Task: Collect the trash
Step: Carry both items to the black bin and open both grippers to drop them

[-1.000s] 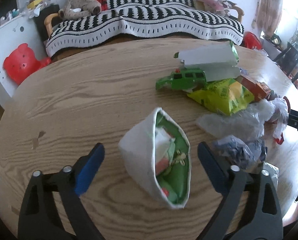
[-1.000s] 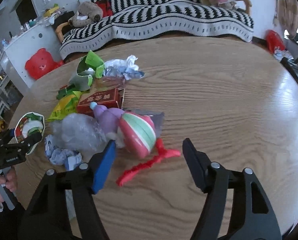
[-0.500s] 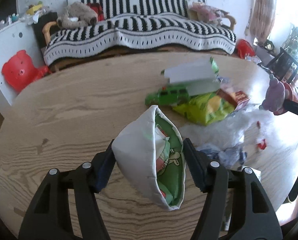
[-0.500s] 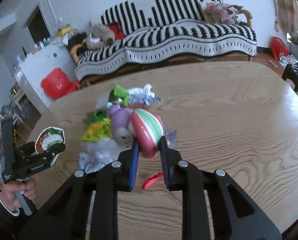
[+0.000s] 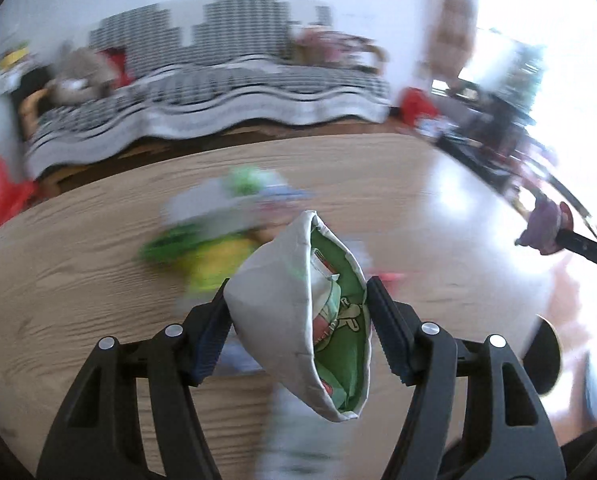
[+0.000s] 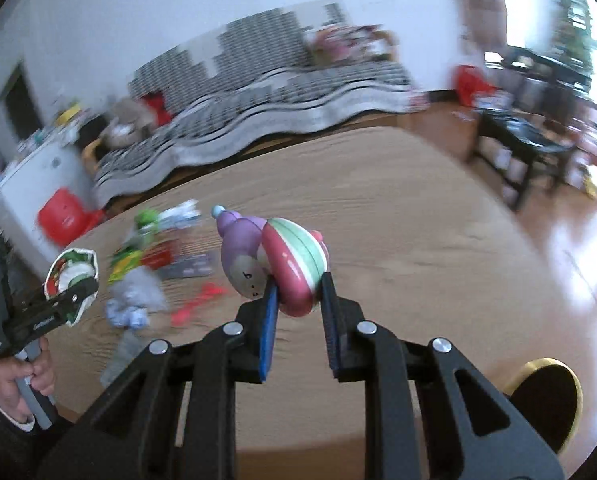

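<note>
My left gripper [image 5: 298,300] is shut on a squashed white paper cup [image 5: 282,300] with a green printed inside, held up above the wooden table [image 5: 78,280]. The same cup [image 6: 72,270] and left gripper [image 6: 82,292] show at the left of the right wrist view. My right gripper [image 6: 296,284] is shut on a pink, green-striped and purple toy [image 6: 282,256], lifted off the table. That toy [image 5: 546,228] appears at the far right in the left wrist view. A blurred heap of wrappers [image 5: 218,248] lies on the table below the cup.
Crumpled paper, a red box and a red strip [image 6: 198,300] lie among the trash pile [image 6: 146,264]. A black-and-white striped sofa [image 6: 258,92] stands behind the table. A round black, gold-rimmed object [image 6: 546,400] sits at lower right. A dark side table [image 6: 518,148] stands at the right.
Both grippers closed on their objects, the cup and the toy, then lifted them off the table and swung to the right. The views are now motion-blurred.
</note>
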A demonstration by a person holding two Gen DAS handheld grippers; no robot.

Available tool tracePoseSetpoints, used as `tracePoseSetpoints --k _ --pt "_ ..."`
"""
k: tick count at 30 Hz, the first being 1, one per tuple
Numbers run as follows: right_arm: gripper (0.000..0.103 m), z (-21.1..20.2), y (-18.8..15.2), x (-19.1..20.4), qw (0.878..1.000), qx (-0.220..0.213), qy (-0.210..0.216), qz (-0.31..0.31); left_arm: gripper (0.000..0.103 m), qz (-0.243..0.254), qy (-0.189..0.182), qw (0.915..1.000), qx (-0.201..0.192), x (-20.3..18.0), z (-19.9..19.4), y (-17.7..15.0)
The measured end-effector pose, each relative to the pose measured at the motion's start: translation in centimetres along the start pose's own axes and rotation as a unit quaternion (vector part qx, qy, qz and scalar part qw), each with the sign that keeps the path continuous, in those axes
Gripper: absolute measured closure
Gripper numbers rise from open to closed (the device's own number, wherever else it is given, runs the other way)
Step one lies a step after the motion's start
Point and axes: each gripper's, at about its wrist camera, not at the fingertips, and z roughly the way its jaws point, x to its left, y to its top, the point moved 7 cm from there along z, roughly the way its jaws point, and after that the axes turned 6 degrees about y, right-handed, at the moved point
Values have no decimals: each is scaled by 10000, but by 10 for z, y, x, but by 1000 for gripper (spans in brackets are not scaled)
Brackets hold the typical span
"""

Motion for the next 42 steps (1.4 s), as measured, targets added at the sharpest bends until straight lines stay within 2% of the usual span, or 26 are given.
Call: tracePoseSetpoints --k 3,5,6,8,11,15,19,23,27,32,33,34,35,36,37,42 --pt "82 -44 -12 -64 9973 -157 -580 432 38 476 -645 9968 -57 -83 -3 0" --pt "82 -70 -27 -107 9920 -191 -941 814 38 772 -1041 9916 -59 -135 -6 -6" --pt "82 -82 -35 -127 9885 -187 -1111 1007 38 977 -1349 9860 -28 -174 -8 -12" --pt "82 -102 -57 -168 9795 -109 -1446 1399 38 1238 -1730 9771 42 -221 -8 -23" --pt "82 -122 -98 -222 9631 136 -1855 1947 38 1681 -2456 9543 258 -313 -11 -54" --pt "82 -135 -146 -278 9423 483 -2134 2535 38 1983 -2993 9303 752 -390 6 -94" --pt "82 -136 -179 -312 9265 752 -2361 2834 38 2233 -3175 9142 1162 -447 30 -127" --pt "82 -133 -189 -329 9209 832 -2353 2994 38 2385 -3248 9042 1418 -476 50 -152" --pt "81 -130 -187 -336 9191 813 -2340 3065 38 2390 -3228 9017 1603 -490 61 -170" --pt "80 -136 -189 -344 9144 737 -2432 3151 38 2357 -3314 8970 1734 -510 81 -170" --pt "78 -137 -189 -345 9127 714 -2452 3190 37 2331 -3320 8978 1714 -511 83 -172" --pt "67 -138 -189 -346 9117 706 -2456 3217 32 2304 -3318 8989 1697 -513 86 -172" --pt "46 -140 -189 -348 9093 679 -2480 3271 22 2280 -3297 9004 1693 -514 90 -172" --pt "37 -143 -188 -349 9081 623 -2506 3298 20 2257 -3284 9015 1688 -515 93 -172" --pt "34 -146 -185 -349 9077 548 -2532 3300 19 2225 -3286 9023 1682 -515 94 -172" --pt "34 -151 -166 -336 9159 368 -2480 3133 19 2188 -3239 9059 1634 -503 85 -162"
